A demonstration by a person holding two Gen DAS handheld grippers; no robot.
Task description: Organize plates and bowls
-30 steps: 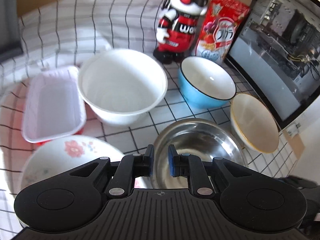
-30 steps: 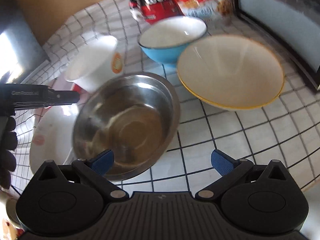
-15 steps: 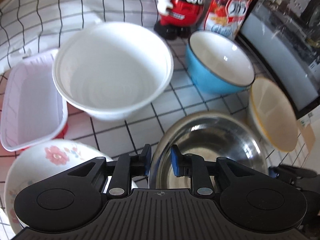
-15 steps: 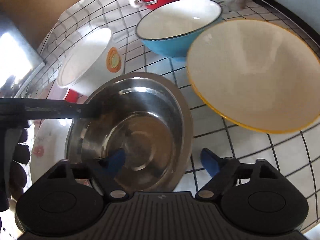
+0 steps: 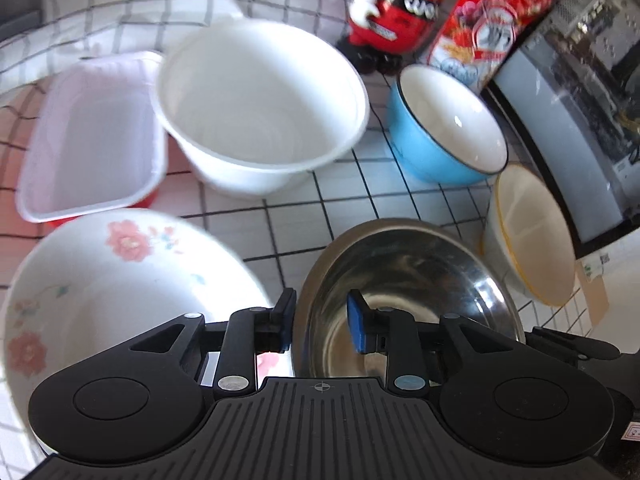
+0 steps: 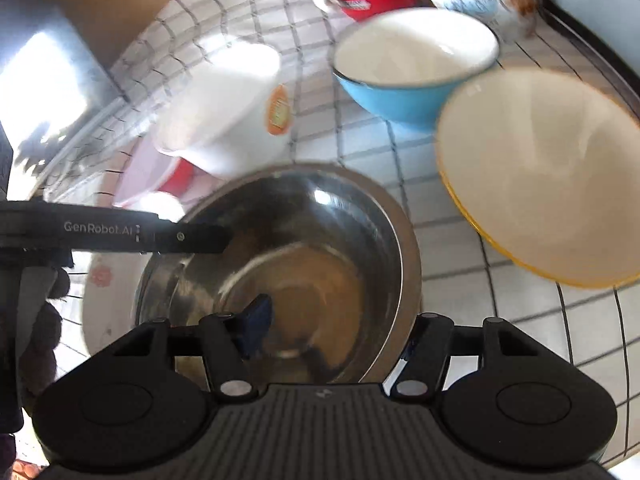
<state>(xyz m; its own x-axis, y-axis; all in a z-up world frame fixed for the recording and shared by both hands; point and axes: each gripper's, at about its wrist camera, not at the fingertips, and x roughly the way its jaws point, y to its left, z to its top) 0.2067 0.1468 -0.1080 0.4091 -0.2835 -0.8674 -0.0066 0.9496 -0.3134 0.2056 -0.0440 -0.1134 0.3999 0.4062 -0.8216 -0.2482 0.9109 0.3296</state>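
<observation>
Left gripper (image 6: 224, 236) (marked "GenRobot.AI") straddling steel bowl (image 6: 320, 240) rim — open

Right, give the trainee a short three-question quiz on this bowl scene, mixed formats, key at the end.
1. True or false: the left gripper straddles the rim of the steel bowl, one finger outside the wall and one inside.
2. Which dish lies directly left of the steel bowl in the left wrist view? A) the blue bowl B) the floral plate C) the yellow-rimmed bowl
3. Fill in: the right gripper has its jaws spread either side of the ____ bowl's near wall.

Key: 1 true; 2 B; 3 steel.
</observation>
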